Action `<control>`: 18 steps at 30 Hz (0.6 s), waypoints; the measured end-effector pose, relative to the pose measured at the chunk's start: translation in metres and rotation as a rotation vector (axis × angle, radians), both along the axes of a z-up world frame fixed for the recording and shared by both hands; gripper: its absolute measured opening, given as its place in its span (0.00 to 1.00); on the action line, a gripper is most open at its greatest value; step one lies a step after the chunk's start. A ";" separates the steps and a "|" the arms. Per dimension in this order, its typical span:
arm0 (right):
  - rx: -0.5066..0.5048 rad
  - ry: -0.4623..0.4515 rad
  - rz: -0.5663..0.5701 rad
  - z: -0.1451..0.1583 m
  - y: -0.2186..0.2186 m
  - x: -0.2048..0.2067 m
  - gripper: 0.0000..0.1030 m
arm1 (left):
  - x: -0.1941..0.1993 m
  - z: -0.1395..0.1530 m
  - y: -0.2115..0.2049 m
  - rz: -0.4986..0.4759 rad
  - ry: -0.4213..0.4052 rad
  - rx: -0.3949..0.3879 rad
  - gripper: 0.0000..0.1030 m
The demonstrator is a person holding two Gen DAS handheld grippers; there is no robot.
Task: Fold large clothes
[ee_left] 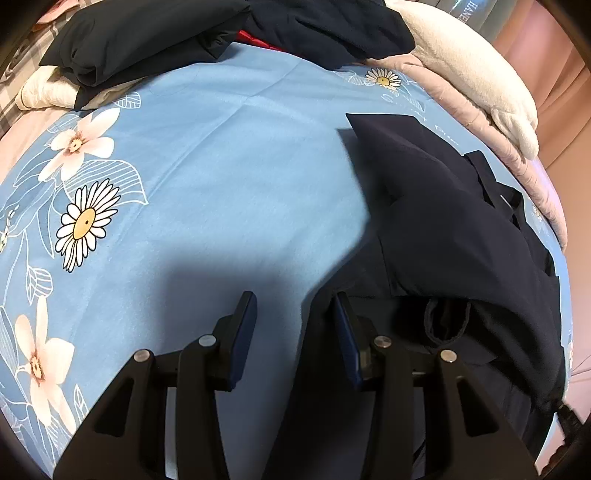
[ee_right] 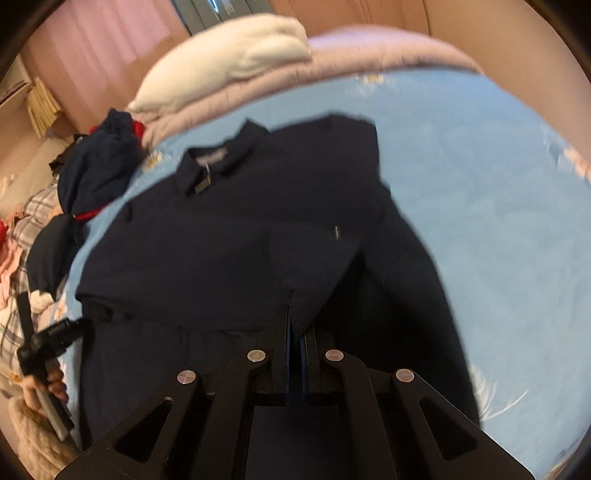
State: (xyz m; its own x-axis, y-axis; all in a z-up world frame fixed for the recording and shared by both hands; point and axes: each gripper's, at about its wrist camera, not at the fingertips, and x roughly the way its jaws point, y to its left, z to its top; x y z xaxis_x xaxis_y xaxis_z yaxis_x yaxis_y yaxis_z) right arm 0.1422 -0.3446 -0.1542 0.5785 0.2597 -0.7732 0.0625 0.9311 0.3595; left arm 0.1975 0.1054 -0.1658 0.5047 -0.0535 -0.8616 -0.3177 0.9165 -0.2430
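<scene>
A dark navy collared garment [ee_right: 240, 229] lies spread on the blue floral bedsheet [ee_right: 498, 221], collar toward the far side. My right gripper [ee_right: 294, 325] is shut on a fold of its fabric, lifted above the garment's middle. In the left wrist view the same garment [ee_left: 443, 221] lies at the right with one flap folded over. My left gripper [ee_left: 295, 306] is open and empty, over the sheet [ee_left: 221, 184] just left of the garment's edge. The left gripper also shows at the left edge of the right wrist view [ee_right: 55, 332], held in a hand.
A pile of dark clothes with a red piece [ee_left: 221, 33] lies at the sheet's far edge, also seen in the right wrist view [ee_right: 99, 170]. A cream blanket [ee_left: 480, 74] on a pink quilt [ee_right: 369, 59] borders the bed. Pink curtains hang behind.
</scene>
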 end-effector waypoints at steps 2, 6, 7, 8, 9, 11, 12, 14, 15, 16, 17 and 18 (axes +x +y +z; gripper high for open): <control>0.030 0.021 0.010 -0.009 -0.001 -0.005 0.03 | -0.001 0.000 0.001 0.001 0.002 -0.001 0.43; 0.072 0.057 -0.011 -0.009 -0.011 -0.017 0.12 | -0.003 0.000 0.001 0.002 0.007 0.012 0.43; 0.076 0.052 -0.021 -0.006 -0.015 -0.021 0.21 | -0.004 0.000 0.001 0.004 0.010 0.019 0.43; 0.070 0.049 -0.033 0.000 -0.021 -0.026 0.32 | -0.004 0.000 0.001 0.004 0.009 0.017 0.43; 0.061 0.043 -0.044 0.002 -0.026 -0.029 0.36 | -0.003 0.000 0.001 0.007 0.009 0.015 0.43; 0.043 0.015 -0.068 0.012 -0.035 -0.031 0.40 | -0.004 0.000 0.000 0.008 0.008 0.018 0.43; 0.045 0.003 -0.077 0.017 -0.041 -0.030 0.40 | -0.003 0.000 -0.002 0.007 0.008 0.023 0.43; 0.065 0.002 -0.099 0.019 -0.049 -0.025 0.45 | -0.003 0.000 -0.003 0.007 0.009 0.034 0.43; 0.086 0.000 -0.103 0.020 -0.053 -0.019 0.46 | -0.004 -0.001 -0.004 0.008 0.009 0.036 0.43; 0.106 -0.001 -0.105 0.020 -0.055 -0.013 0.47 | -0.004 -0.001 -0.004 0.008 0.009 0.037 0.43; 0.115 -0.001 -0.107 0.018 -0.055 -0.010 0.47 | -0.004 -0.001 -0.004 0.007 0.010 0.038 0.43; 0.128 0.006 -0.106 0.016 -0.054 -0.003 0.47 | -0.004 -0.001 -0.004 0.006 0.011 0.039 0.43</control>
State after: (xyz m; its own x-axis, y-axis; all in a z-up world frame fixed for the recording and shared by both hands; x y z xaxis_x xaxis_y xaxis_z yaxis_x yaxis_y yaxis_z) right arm 0.1391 -0.3983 -0.1387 0.6037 0.2937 -0.7411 0.1607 0.8657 0.4740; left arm 0.1935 0.1015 -0.1665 0.4957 -0.0168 -0.8684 -0.3252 0.9235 -0.2035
